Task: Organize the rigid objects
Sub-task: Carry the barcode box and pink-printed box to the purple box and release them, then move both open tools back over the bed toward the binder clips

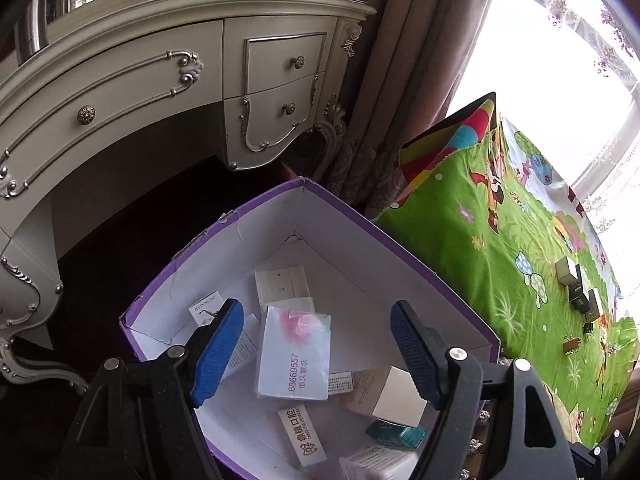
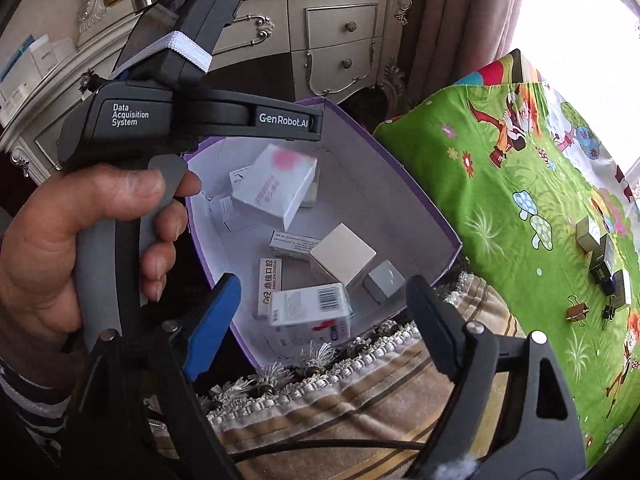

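Note:
A purple cardboard box point(image 1: 360, 216) with a white inside holds several small packages, among them a white carton point(image 1: 294, 354) with pink print and a beige cube point(image 1: 390, 394). My left gripper point(image 1: 316, 354) is open and empty, hovering over the box. In the right wrist view the same box point(image 2: 400, 164) shows with the carton point(image 2: 276, 186), the cube point(image 2: 342, 256) and a barcode pack point(image 2: 310, 308). My right gripper point(image 2: 324, 320) is open and empty at the box's near edge. The left gripper's body point(image 2: 208, 120), held in a hand, is above the box's left side.
A green cartoon blanket point(image 1: 500, 240) lies to the right with small boxes point(image 1: 572, 280) and binder clips point(image 2: 576, 312) on it. A cream dressing table point(image 1: 160, 80) stands behind. A fringed striped cloth point(image 2: 340, 400) lies under my right gripper. Curtains and a bright window are at the right.

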`<state>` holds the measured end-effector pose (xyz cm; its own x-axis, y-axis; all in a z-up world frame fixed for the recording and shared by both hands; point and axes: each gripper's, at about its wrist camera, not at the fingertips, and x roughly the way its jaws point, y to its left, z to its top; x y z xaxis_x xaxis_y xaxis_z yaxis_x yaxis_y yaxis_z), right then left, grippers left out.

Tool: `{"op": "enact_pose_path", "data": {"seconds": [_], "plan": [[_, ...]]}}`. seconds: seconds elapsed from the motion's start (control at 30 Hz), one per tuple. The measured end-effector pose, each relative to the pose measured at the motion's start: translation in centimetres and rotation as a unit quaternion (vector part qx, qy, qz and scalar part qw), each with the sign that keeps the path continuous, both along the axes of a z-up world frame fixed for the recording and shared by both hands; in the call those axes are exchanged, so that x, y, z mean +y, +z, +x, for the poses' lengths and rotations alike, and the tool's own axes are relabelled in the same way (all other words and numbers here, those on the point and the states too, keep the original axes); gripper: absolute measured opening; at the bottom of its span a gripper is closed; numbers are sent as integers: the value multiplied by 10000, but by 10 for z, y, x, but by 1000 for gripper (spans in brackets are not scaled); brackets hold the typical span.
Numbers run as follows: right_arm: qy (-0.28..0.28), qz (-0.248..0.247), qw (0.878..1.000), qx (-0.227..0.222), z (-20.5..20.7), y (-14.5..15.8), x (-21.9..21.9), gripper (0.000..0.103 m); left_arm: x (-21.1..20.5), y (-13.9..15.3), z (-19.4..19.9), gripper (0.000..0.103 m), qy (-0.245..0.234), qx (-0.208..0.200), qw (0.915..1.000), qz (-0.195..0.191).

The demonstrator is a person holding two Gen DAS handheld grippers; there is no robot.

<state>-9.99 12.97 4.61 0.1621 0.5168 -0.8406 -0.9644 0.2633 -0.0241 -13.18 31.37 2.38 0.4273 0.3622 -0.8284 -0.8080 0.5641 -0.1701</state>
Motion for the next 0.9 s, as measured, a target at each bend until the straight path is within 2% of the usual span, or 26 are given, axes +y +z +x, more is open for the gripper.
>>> {"op": "enact_pose_path", "data": {"seconds": [0.13,0.3,0.43,0.5,0.6,0.7,0.8,0.9], "plan": [[-147,90,9994,-306,3,7,-3,93,-6,6,5,81,52,296,9987,406],[-420,115,9973,-594,14,11,-10,93,-10,14,7,82,-45,179,9985,508],[-656,177,9958,-605,26,15,-19,93,-17,16,13,82,-145,232,9976,639],[-784,199,9950,-589,34,17,-24,93,-24,18,17,82,-298,134,9969,711],[-1001,219,9932,-556,47,19,-34,93,-32,21,24,82,-528,-65,9964,665],[-1229,335,9907,-480,61,20,-49,93,-43,22,34,82,-830,-373,9948,455],[-1540,412,9865,-365,80,20,-67,93,-55,22,50,82,-1174,-378,9922,169],[-1901,406,9804,-315,101,19,-86,93,-73,22,69,82,-1488,-380,9880,132]]}}
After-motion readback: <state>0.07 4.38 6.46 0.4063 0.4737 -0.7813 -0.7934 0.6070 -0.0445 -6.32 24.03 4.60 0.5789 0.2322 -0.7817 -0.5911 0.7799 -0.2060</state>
